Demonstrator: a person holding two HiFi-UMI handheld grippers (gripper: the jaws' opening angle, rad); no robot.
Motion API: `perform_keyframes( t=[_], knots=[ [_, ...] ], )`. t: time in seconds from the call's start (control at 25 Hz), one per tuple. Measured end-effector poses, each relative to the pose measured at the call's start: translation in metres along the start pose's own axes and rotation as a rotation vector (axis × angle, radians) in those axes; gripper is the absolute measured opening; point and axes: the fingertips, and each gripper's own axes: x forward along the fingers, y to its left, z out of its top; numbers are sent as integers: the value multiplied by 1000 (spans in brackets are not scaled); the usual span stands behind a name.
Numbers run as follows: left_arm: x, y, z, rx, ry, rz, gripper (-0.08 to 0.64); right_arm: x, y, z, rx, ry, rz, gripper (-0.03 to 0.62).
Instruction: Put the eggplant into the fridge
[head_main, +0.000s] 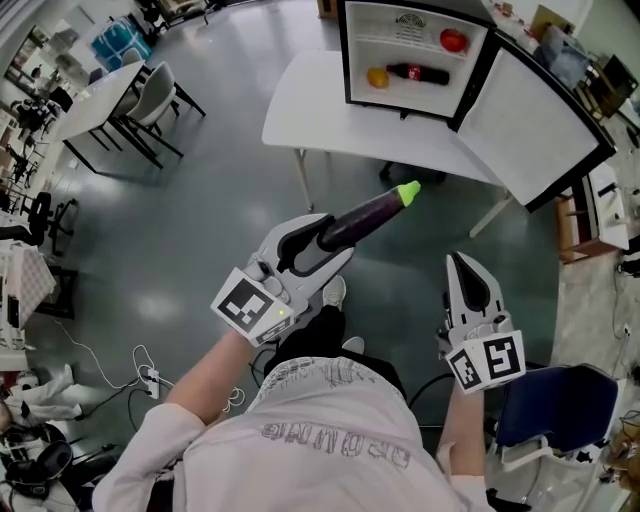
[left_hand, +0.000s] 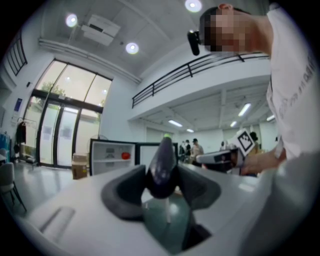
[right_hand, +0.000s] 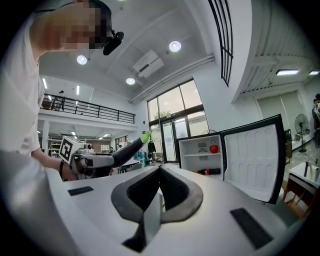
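Observation:
A dark purple eggplant (head_main: 362, 216) with a bright green stem sticks out of my left gripper (head_main: 318, 240), which is shut on its thick end; up close the eggplant (left_hand: 162, 167) fills the gap between the jaws. It points toward the small fridge (head_main: 414, 58) standing open on a white table (head_main: 310, 105). The eggplant (right_hand: 131, 146) also shows at the left of the right gripper view. My right gripper (head_main: 466, 272) is shut, its jaws meeting with nothing between them, and it hangs level to the right of the left one. The fridge (right_hand: 202, 155) lies ahead of it.
Inside the fridge are a red tomato (head_main: 453, 40) on the upper shelf, a cola bottle (head_main: 418, 73) and an orange fruit (head_main: 377, 77) below. The fridge door (head_main: 540, 120) swings out to the right. A blue chair (head_main: 555, 410) is at my right; tables and chairs (head_main: 140, 100) stand at the far left.

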Motion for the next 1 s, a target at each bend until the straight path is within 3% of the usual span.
perform_keyframes(
  t=[0.4, 1.0],
  knots=[
    [29, 35, -9, -8, -15, 6, 204, 29, -28, -1, -16, 1, -7, 3],
    [94, 143, -34, -52, 5, -7, 204, 137, -84, -6, -17, 38, -48, 3]
  ],
)
